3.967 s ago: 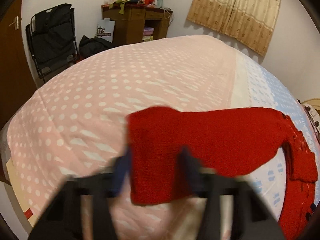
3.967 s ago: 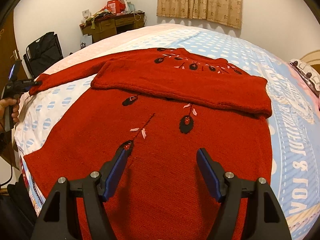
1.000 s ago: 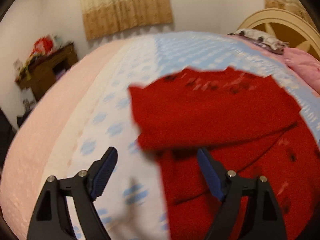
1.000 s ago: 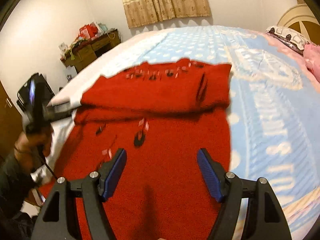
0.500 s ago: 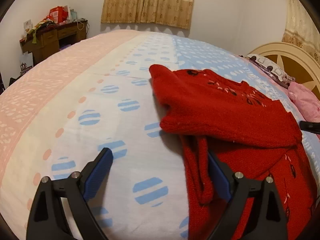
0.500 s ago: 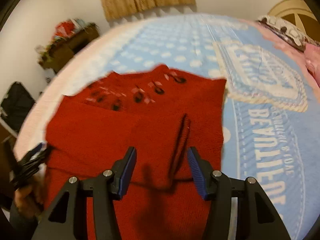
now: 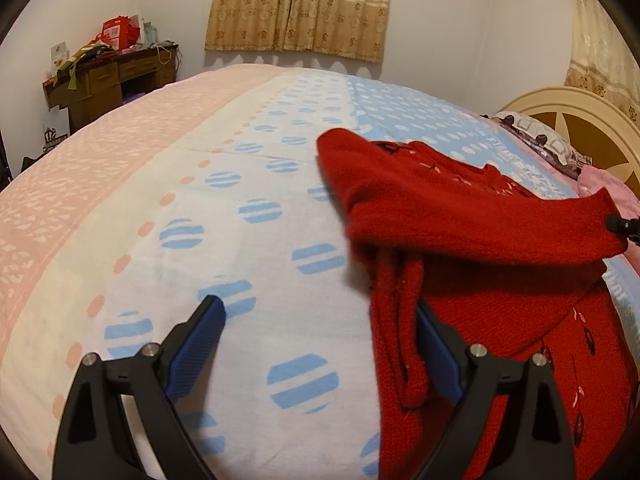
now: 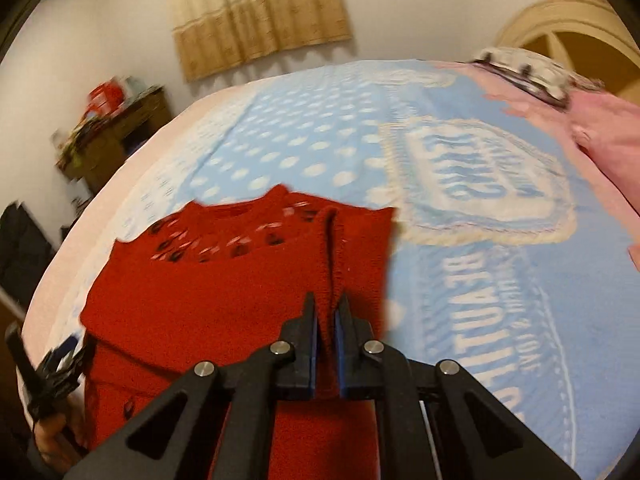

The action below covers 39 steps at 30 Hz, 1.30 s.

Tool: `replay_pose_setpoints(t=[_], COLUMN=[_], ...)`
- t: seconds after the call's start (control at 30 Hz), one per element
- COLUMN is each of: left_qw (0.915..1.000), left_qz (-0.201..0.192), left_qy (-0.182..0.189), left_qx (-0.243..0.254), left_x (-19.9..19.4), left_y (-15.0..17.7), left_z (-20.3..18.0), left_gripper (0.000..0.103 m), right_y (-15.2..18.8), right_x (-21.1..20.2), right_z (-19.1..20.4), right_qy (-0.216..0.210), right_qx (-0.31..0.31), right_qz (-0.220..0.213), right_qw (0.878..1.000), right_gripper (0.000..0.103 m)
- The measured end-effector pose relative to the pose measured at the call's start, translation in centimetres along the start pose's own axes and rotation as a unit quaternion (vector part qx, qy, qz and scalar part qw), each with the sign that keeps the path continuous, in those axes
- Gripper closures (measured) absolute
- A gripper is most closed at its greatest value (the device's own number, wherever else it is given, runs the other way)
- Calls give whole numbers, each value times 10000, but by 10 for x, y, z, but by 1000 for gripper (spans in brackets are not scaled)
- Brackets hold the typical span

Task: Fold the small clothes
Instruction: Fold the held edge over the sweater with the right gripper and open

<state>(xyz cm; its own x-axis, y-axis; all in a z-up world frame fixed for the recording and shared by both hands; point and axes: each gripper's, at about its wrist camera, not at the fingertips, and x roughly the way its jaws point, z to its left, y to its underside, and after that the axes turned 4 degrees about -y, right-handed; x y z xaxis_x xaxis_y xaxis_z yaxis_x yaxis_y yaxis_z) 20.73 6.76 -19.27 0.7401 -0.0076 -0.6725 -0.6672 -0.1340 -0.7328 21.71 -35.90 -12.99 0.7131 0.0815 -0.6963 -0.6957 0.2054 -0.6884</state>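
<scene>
A red knit sweater [image 7: 480, 232] with dark flower motifs lies on the bed, its sleeves folded across the body. My left gripper [image 7: 318, 320] is open just above the bed, and the sweater's left folded edge [image 7: 396, 340] hangs against its right finger. My right gripper [image 8: 326, 312] is shut on a raised ridge of the sweater [image 8: 224, 288] at its right side. The left gripper also shows in the right wrist view [image 8: 52, 372], held in a hand at the sweater's left edge.
The bedspread [image 7: 240, 208] is pink, white and light blue with dots and printed lettering [image 8: 480, 184]. A cream headboard [image 7: 572, 120], pillows [image 8: 524, 64] and pink bedding [image 8: 608, 136] lie at the bed's head. A cluttered wooden desk [image 7: 108, 80] and curtains [image 7: 300, 8] stand behind.
My right gripper has closed on a fold of the sweater and lifted it into a ridge. My left gripper has moved a little closer to the sweater's left edge and stays open.
</scene>
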Motion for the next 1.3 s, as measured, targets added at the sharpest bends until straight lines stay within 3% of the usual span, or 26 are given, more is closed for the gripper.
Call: replay_pose_setpoints(t=[0.13, 0.2, 0.23, 0.33, 0.47, 0.53, 0.57, 0.67, 0.87, 0.97, 1.0, 1.03, 1.17, 1.3], left_qw=[9998, 9989, 9990, 9978, 9952, 9884, 9876, 9919, 9954, 9946, 9935, 9924, 9883, 9953], left_qz=[216, 304, 266, 654, 244, 5, -53, 112, 212, 97, 25, -73, -478, -158], left_qy=[-18, 357, 364, 58, -128, 249, 246, -25, -60, -31, -91, -127, -61, -51], left_qx=[46, 5, 12, 50, -940, -1496, -1550, -1268, -935, -1028, -1131, -1225, -1444, -955], left_x=[2, 2, 4, 29, 20, 14, 11, 13, 6, -13, -19, -24, -38, -12], left_y=[-9, -19, -25, -30, -31, -24, -22, -23, -17, -13, -14, -17, -40, -59], left_z=[-6, -9, -13, -15, 22, 41, 42, 33, 31, 36, 40, 44, 48, 21], left_gripper=[7, 5, 0, 0, 0, 0, 0, 1, 1, 0, 0, 0, 0, 0], right_y=[14, 18, 18, 15, 11, 15, 18, 29, 27, 24, 23, 21, 16, 18], right_x=[23, 27, 27, 21, 15, 21, 25, 35, 30, 18, 13, 5, -8, 9], right_z=[-1, 7, 12, 22, 10, 0, -2, -6, -9, -9, -7, -4, 18, 49], right_qy=[-181, -267, -299, -342, -235, -237, -234, -189, -89, 229, 388, 493, -55, -353], right_qx=[-35, -169, -245, -405, -341, -278, -289, -265, -276, -289, -320, -370, -601, -1052], right_qz=[385, 417, 397, 283, 262, 411, 495, 618, 649, 530, 449, 281, -5, 175], right_qw=[9991, 9986, 9985, 9982, 9988, 9985, 9981, 9976, 9975, 9979, 9977, 9977, 9982, 9937], right_gripper=[97, 97, 97, 97, 97, 97, 97, 97, 95, 78, 57, 43, 43, 43])
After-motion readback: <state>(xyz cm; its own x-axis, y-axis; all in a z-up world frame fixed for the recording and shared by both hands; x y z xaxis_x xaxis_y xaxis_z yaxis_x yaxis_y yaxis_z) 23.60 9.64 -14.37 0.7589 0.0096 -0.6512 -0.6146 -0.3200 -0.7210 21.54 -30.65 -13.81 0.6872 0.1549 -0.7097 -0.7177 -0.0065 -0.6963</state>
